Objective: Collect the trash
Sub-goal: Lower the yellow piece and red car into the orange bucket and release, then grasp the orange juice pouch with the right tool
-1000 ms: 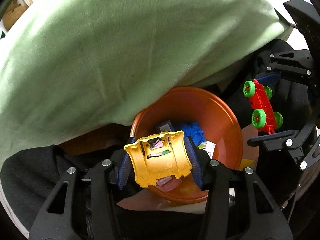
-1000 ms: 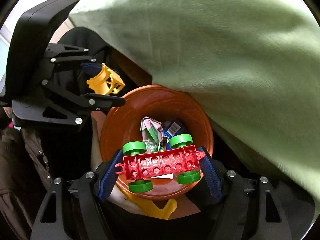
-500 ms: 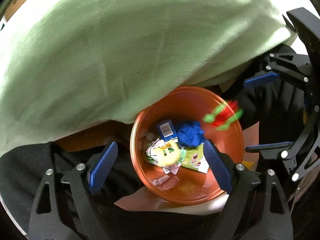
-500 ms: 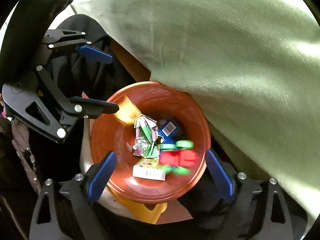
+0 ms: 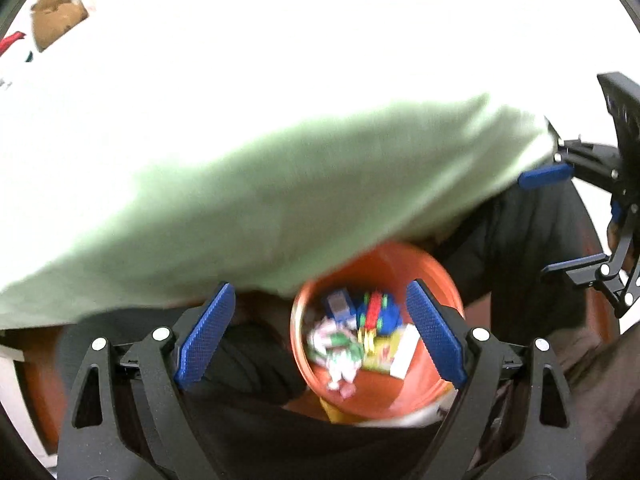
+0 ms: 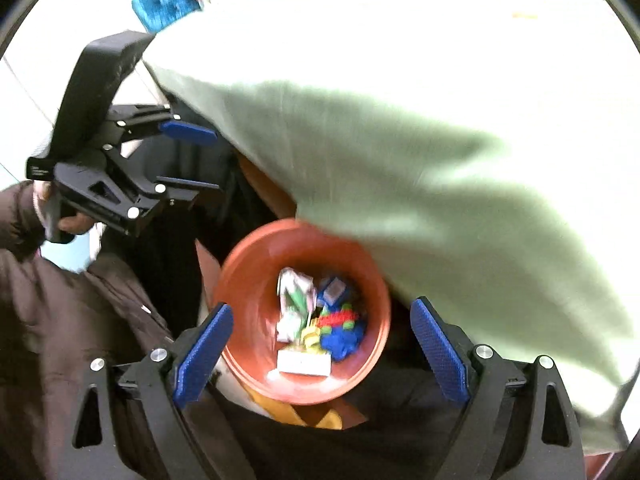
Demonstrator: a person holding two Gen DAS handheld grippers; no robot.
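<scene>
An orange bowl (image 5: 440,280) sits below both grippers, partly under a pale green cloth (image 5: 280,200). It holds crumpled wrappers (image 5: 336,344), a red toy with green wheels (image 5: 374,312), a blue item and a white carton. My left gripper (image 5: 320,332) is open and empty above the bowl. My right gripper (image 6: 320,340) is open and empty above the same bowl (image 6: 248,280); the red toy (image 6: 338,318) and wrappers (image 6: 294,296) lie inside. Each gripper shows in the other's view.
The green cloth (image 6: 440,160) covers the surface behind and to the right. Dark clothing (image 6: 80,320) surrounds the bowl. A yellow scrap (image 6: 288,412) lies under the bowl's near rim. A blue item (image 6: 168,0) lies far back.
Both grippers opened and dropped their toys, yellow from the left and red from the right, into the bowl. Both have since lifted back, so the bowl looks smaller.
</scene>
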